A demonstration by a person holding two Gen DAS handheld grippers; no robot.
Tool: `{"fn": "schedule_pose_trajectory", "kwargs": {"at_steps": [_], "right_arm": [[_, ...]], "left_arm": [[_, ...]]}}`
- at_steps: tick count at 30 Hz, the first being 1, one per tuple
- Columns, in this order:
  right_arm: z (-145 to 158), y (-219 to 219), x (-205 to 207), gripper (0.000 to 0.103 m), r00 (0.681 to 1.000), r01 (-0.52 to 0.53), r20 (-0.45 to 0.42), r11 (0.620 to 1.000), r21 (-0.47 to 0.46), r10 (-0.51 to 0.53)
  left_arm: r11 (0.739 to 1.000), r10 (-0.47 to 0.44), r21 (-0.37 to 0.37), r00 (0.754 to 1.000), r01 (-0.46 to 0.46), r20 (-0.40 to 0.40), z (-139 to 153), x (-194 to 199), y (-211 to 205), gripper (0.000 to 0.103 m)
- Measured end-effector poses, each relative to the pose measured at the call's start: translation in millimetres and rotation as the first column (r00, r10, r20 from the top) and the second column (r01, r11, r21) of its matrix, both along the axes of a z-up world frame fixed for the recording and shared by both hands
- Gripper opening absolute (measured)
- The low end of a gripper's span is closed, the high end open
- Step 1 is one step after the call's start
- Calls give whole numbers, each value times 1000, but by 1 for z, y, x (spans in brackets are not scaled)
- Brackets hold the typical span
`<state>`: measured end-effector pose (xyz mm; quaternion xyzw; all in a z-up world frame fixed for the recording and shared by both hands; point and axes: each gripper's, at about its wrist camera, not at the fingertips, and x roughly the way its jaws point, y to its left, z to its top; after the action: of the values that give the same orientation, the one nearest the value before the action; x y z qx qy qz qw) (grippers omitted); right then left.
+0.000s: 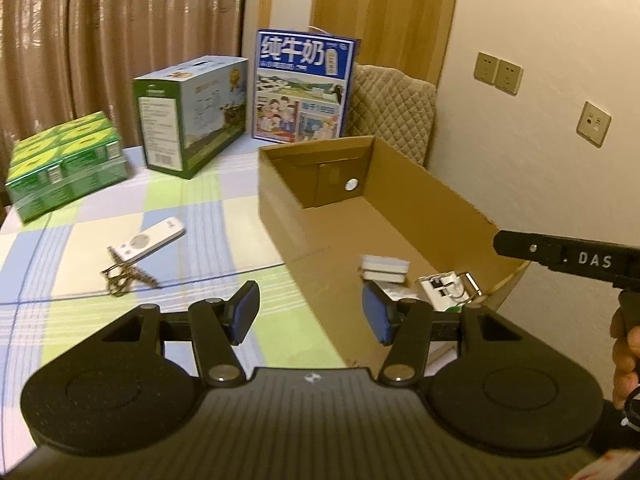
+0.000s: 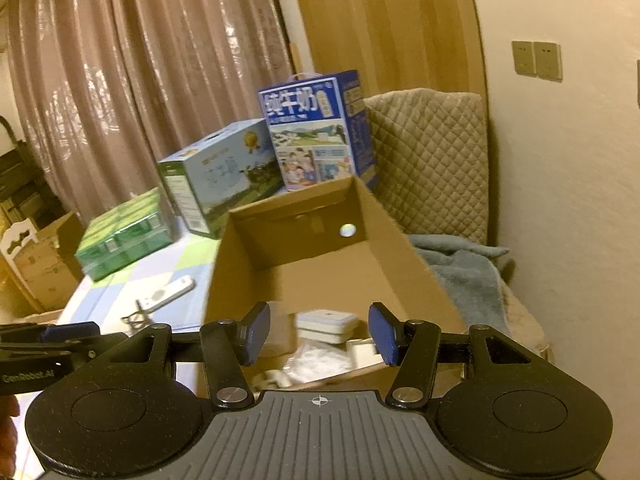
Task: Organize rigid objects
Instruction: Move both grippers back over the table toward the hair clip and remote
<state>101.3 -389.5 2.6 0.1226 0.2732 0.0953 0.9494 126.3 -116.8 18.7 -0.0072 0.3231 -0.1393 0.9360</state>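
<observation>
A: Left gripper (image 1: 312,312) is seen spread wide, nothing held between the blue pads (image 1: 245,308). It is held over the near left corner of the cardboard box (image 1: 280,184), part above the checked tablecloth (image 1: 208,216).

B: Right gripper (image 2: 320,334)?

A: Also released, nothing pinched. It is held above the near end of the cardboard box (image 2: 224,264), fingers pointed into it. From the left wrist view its black body (image 1: 568,258) is seen at the right edge, over the box's right wall.

B: Task items, where?

A: Inside the box, near end: a flat white case (image 1: 384,268) (image 2: 328,322), a small white clip-like item with a metal part (image 1: 448,286), and a clear plastic bag (image 2: 320,360). What the bag holds cannot be made out. Outside the box, on the cloth to its left: a white remote (image 1: 150,242) (image 2: 168,292), with a dark metal bunch, possibly keys (image 1: 124,276), just beside its near end, touching or nearly so.

B: Background?

A: Three cartons are noted at the far side of the table: a green shrink-wrapped pack (image 1: 66,168), a green-and-blue carton (image 1: 192,116), and a blue milk carton (image 1: 304,84) standing upright behind the box. A quilted chair back (image 1: 390,108) is seen past the box, curtains (image 1: 120,40) behind, wall sockets (image 1: 498,72) to the right.
</observation>
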Motion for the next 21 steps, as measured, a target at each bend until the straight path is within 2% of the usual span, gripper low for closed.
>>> {"fn": "schedule_pose_trajectory", "kwargs": {"at_steps": [13, 21], "right_arm": [[9, 67, -33, 52, 994, -107, -1, 994, 12, 107], [17, 97, -54, 52, 990, -144, 12, 990, -11, 144]], "left_arm": [[993, 115, 8, 993, -115, -5, 0, -41, 67, 52], [986, 166, -1, 986, -166, -3, 1, -63, 99, 52]]}}
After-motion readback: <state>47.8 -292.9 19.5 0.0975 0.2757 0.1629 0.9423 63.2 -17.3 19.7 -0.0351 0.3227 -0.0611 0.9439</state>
